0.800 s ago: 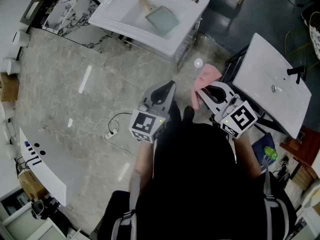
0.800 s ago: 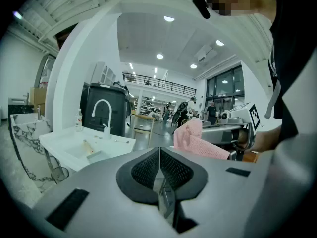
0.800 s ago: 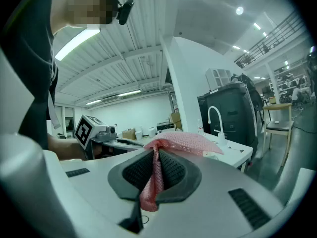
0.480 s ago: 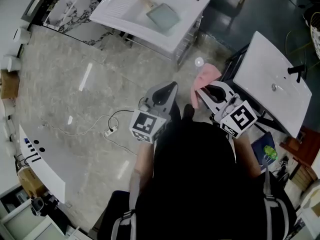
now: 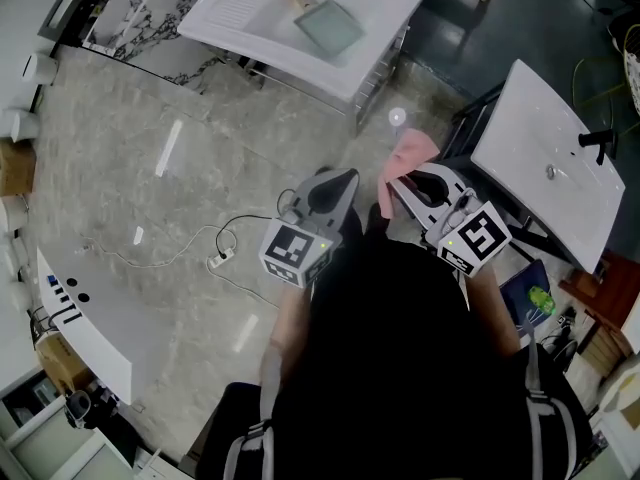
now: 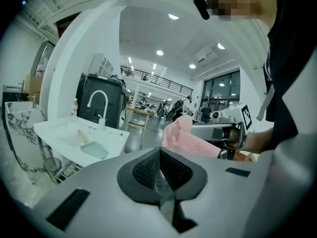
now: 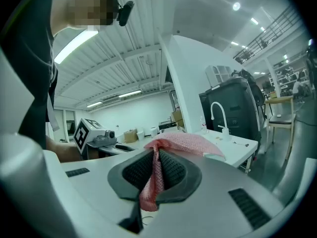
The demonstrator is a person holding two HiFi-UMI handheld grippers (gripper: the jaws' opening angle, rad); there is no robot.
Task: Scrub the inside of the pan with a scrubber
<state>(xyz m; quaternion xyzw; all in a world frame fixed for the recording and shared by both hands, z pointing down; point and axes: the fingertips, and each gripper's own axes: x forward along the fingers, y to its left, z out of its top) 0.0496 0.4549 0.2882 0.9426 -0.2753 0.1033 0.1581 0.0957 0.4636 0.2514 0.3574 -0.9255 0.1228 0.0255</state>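
Where right gripper (image 7: 157, 175) clamps, scrubber (image 7: 184, 143) sits.

A white sink unit (image 5: 372, 60) stands at the top, on the grey marble floor (image 5: 110, 158). A second white sink (image 5: 530, 178), with a black faucet (image 5: 598, 145), is at the right. A thin cable (image 5: 195, 240) lies on the floor and ends at a small white plug block (image 5: 222, 262).

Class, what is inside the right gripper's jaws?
A pink cloth, pinched in the shut right gripper; its free end drapes forward. The part clamped between the pads is covered.
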